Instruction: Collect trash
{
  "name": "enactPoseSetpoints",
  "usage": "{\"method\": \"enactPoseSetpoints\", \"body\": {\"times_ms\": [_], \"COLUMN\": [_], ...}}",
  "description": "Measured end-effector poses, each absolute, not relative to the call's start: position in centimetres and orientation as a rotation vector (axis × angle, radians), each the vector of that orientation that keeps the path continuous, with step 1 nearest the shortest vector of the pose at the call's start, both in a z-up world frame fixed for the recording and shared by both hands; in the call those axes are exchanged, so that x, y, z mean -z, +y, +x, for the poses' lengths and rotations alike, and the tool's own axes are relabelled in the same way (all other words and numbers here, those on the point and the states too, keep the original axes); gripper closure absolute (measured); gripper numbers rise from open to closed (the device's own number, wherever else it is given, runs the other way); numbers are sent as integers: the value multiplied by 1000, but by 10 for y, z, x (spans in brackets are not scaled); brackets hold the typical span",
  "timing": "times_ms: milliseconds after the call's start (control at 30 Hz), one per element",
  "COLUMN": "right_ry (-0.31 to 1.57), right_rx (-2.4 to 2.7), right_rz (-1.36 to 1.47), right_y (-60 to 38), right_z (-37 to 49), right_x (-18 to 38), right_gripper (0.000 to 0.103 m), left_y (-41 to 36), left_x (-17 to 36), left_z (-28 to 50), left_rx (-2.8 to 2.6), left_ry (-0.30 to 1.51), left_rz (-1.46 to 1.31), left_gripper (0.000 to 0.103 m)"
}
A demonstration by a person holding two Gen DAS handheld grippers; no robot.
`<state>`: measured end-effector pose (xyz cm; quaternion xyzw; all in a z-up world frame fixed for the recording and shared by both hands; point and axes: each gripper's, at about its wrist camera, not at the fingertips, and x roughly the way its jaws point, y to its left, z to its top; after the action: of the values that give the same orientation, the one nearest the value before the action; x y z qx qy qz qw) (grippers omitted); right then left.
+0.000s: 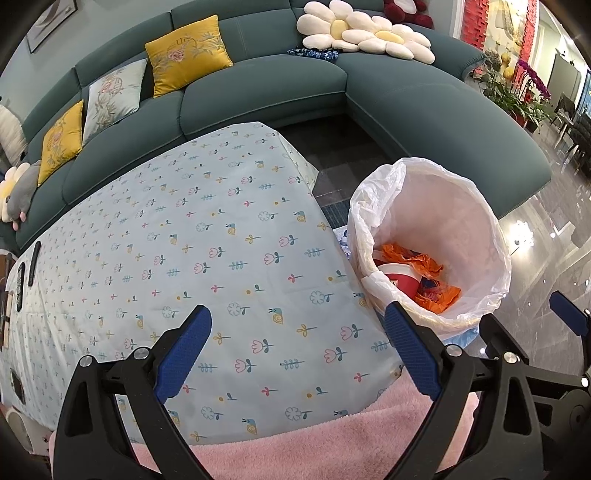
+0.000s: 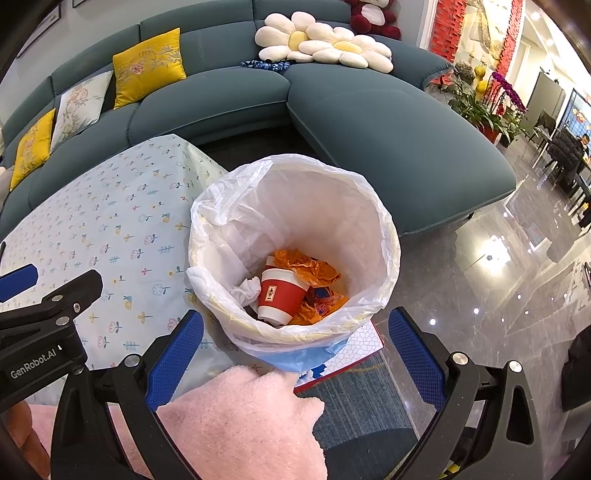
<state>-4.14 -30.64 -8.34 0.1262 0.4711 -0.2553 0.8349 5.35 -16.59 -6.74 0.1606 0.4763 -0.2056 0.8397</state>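
A bin lined with a white plastic bag (image 2: 236, 214) (image 1: 376, 199) stands on the floor beside the table. Inside lie a red paper cup (image 2: 279, 293) (image 1: 404, 278), orange plastic wrappers (image 2: 310, 267) (image 1: 437, 295) and a crumpled white tissue (image 2: 245, 288). My left gripper (image 1: 295, 350) is open over the flowered tablecloth (image 1: 207, 258) with nothing between its fingers. My right gripper (image 2: 295, 354) is open just in front of the bin and holds nothing. The left gripper's body (image 2: 48, 314) shows at the left of the right wrist view.
A teal corner sofa (image 1: 258, 92) with yellow cushions (image 1: 184, 53) and flower-shaped pillows (image 1: 365, 31) runs behind the table. Dark remotes (image 1: 33, 264) lie at the table's far left. A pink fluffy sleeve (image 2: 240, 417) covers the near foreground. Glossy grey floor (image 2: 498, 295) lies to the right.
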Motion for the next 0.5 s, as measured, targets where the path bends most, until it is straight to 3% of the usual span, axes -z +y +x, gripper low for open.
{"method": "enactPoseSetpoints", "body": {"times_ms": [500], "right_ry": [998], "right_rx": [545], "right_rz": [271], "right_y": [-309], "right_z": [-43], "right_x": [83], "right_gripper": [7], "left_y": [-166], "left_x": [68], "left_z": [53], "left_rx": [434], "left_ry": [1009], "left_rz": [342], "left_gripper": [13]}}
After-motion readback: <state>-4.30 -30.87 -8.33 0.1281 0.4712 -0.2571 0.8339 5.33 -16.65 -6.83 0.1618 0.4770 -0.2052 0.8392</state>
